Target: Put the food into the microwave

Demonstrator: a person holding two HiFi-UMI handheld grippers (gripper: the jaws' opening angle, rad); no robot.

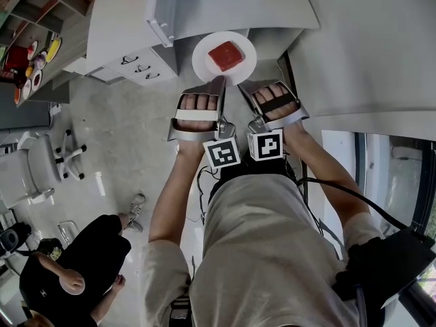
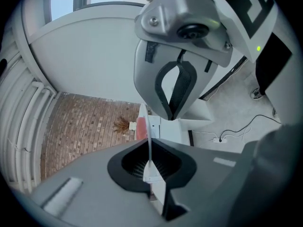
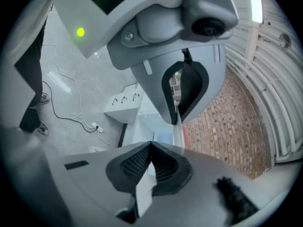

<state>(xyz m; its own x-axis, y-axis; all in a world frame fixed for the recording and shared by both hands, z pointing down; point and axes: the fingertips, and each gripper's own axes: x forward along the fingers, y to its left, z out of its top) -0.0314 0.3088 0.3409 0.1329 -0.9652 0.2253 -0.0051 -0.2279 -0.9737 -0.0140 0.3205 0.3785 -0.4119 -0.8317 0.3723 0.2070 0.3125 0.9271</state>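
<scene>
White plate [image 1: 204, 65] held level in the air ahead of the person, one red block of food [image 1: 226, 55] near its middle. Left gripper [image 1: 219, 82] pinches the near rim on the left. Right gripper [image 1: 244, 85] pinches the same rim just beside it. Both gripper views show the jaws closed on the thin plate edge, seen end-on between the pads.

Judged reason for two grips: a single pinch at the rim would let the plate tip, while two side by side keep it flat so the food does not slide.

Plate is close to a white drawer unit [image 1: 139, 67]. Food is on the plate, not yet in any microwave. Cannot say for sure which white box ahead is the microwave.

Count:
- plates 1
- food pieces 1
- grippers 2, both on the plate
- drawer units 1, with three handles
- office chairs [image 1: 48, 162] 1
- second person [image 1: 75, 264] 1, low at the left edge of the head view
</scene>
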